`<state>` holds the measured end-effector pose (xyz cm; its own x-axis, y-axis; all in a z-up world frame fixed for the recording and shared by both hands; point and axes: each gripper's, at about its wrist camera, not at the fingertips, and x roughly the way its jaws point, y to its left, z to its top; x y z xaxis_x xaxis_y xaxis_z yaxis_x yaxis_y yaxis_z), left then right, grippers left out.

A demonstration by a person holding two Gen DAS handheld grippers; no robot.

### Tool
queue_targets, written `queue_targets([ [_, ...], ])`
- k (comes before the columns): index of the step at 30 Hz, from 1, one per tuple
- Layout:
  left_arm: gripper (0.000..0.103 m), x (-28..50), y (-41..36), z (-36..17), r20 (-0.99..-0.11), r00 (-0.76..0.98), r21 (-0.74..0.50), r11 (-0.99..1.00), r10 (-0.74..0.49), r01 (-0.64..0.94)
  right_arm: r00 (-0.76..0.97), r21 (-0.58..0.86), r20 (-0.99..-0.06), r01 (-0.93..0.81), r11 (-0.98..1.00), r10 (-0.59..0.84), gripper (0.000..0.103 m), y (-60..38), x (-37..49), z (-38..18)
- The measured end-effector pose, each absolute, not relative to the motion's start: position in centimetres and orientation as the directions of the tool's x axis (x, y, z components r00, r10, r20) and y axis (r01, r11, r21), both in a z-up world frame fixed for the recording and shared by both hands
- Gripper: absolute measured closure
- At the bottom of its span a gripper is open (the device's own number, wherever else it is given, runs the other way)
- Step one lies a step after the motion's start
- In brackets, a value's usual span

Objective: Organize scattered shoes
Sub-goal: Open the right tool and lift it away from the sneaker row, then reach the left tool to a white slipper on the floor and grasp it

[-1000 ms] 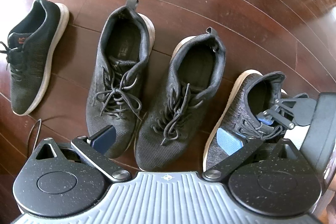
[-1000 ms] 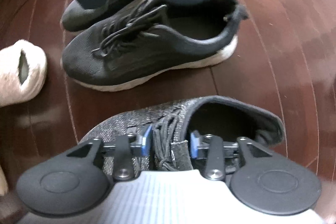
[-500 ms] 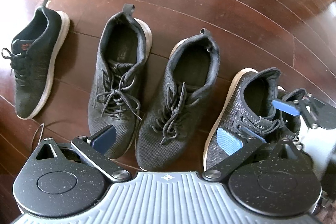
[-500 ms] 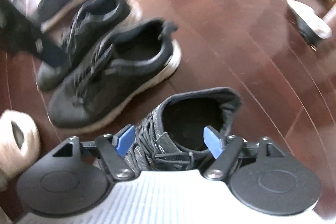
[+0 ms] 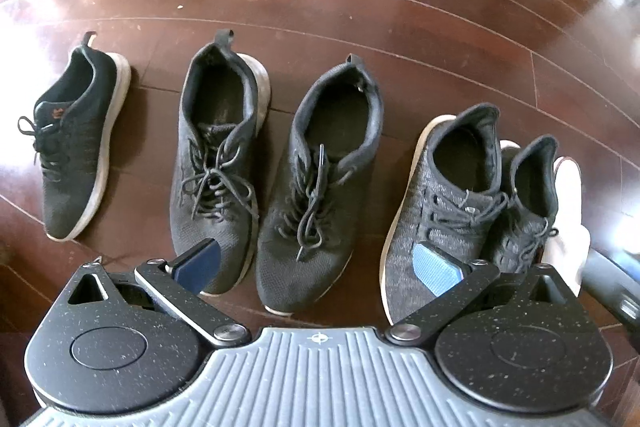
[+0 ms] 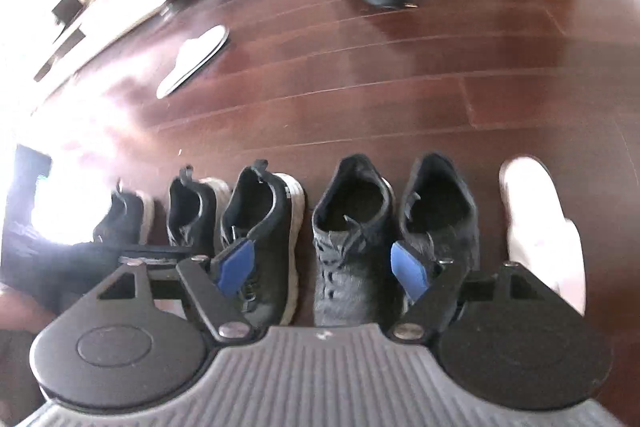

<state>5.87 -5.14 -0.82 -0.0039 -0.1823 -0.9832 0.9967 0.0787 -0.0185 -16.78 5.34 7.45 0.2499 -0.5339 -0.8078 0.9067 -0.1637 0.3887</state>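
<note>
Left wrist view: my left gripper fingers apart, empty, above row of shoes. Black shoe at 9 o'clock stands apart from dark pair; grey pair at 3 o'clock, touching. Risk: careless reach nudges lined-up toes.

Right wrist view: my right gripper fingers apart, empty. Picture blurred. White slipper at 3 o'clock, insole at 11 o'clock not yet tidied; may misjudge grab.
</note>
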Motion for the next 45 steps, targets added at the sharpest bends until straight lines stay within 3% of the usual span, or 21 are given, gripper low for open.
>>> queue_targets([
  [5,0.000,8.2,-6.3,2.4,-0.977,-0.021,-0.035,0.065,-0.210,0.997,0.243,0.441,-0.796,0.860,-0.256,-0.554,0.024,5.8,-16.5,12.9],
  [14,0.000,14.6,-10.0,11.4,-0.935,0.095,0.045,0.152,-0.341,0.987,0.281,0.550,-0.667,0.810,-0.203,-0.690,0.024,4.5,-15.9,17.9],
  [25,0.000,16.9,-11.8,20.3,-0.879,0.184,0.068,0.266,-0.441,0.962,0.256,0.525,-0.662,0.829,-0.192,-0.705,0.021,0.8,-20.0,23.1],
  [31,0.002,18.3,-18.4,18.7,-0.842,0.166,0.059,0.219,-0.513,0.974,0.252,0.511,-0.661,0.841,-0.178,-0.707,0.020,-5.7,-17.8,19.3],
  [37,0.013,21.9,-28.6,10.8,-0.863,0.083,-0.012,0.184,-0.499,0.983,0.252,0.474,-0.721,0.859,-0.195,-0.645,0.020,-11.1,-13.0,12.9],
  [45,0.013,28.2,-43.3,4.0,-0.877,0.051,-0.049,0.193,-0.478,0.980,0.239,0.469,-0.787,0.830,-0.301,-0.569,0.020,-19.8,-6.1,7.1],
])
